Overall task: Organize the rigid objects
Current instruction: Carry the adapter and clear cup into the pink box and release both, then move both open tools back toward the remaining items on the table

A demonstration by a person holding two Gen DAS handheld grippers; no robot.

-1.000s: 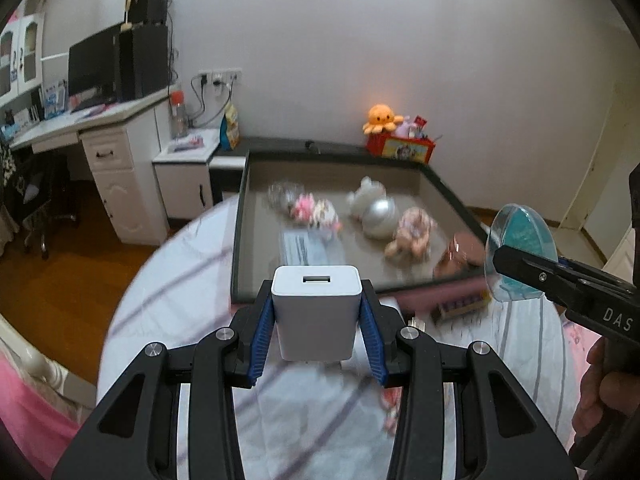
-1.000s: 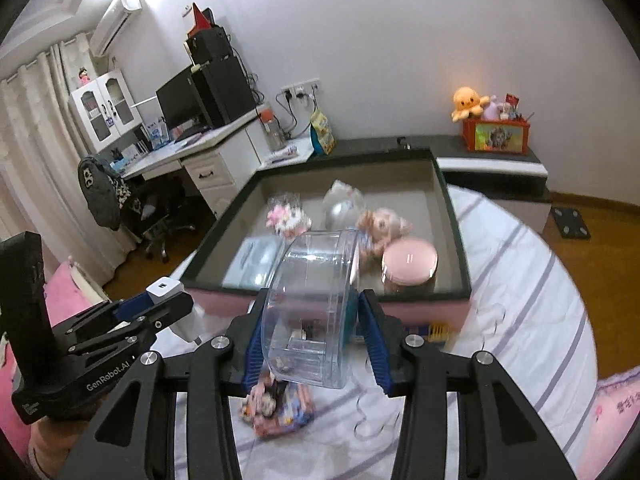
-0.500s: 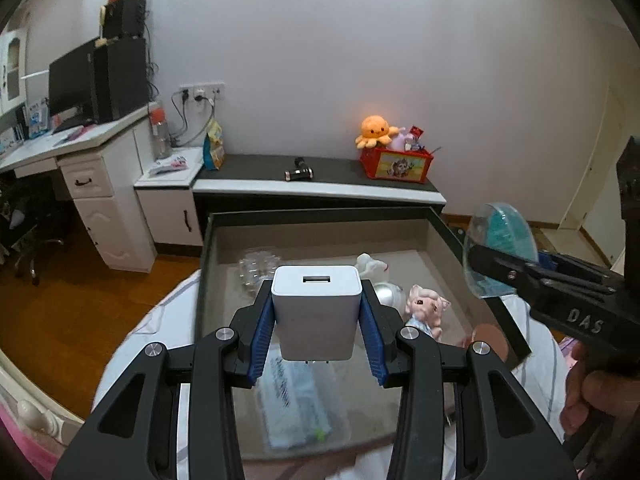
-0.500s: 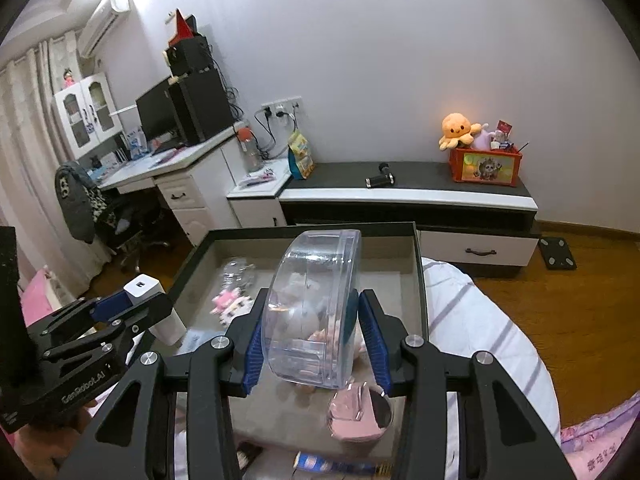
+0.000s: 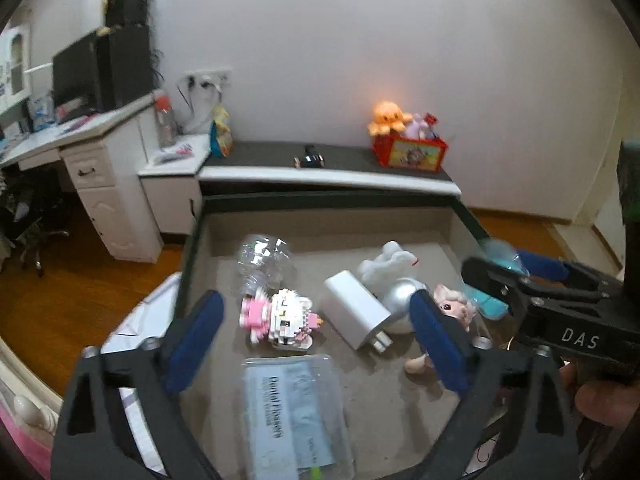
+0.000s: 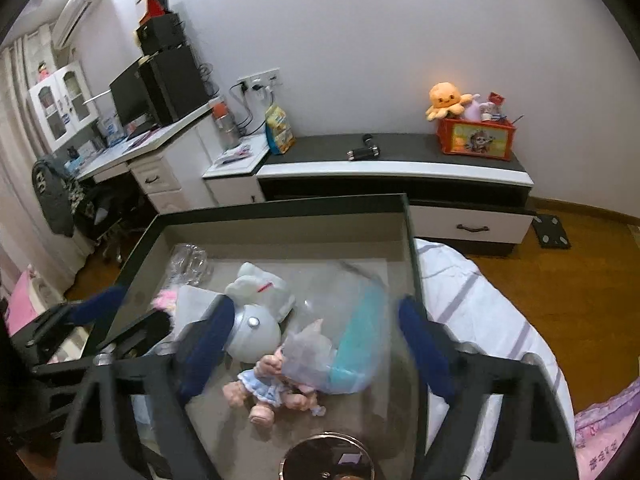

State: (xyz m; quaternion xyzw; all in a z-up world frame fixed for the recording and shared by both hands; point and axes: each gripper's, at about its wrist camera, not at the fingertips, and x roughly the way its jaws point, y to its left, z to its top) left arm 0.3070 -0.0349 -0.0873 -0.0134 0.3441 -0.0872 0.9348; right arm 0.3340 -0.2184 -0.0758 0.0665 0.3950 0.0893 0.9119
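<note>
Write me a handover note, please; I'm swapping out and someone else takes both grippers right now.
Left gripper: jaws opening, nothing between them; the white USB charger lies in the box, beside the block figure.
Right gripper: jaws opening, the clear round case loose, blurred, over the doll in the box.
Done: both items in the box.
Left: pull both grippers clear; whatever else is outside the box isn't visible.

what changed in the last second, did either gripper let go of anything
Both let go. The left gripper is opening; its white charger now lies in the box. The right gripper is opening too, its clear round container dropping blurred onto the doll. The other toys stayed put.
</note>
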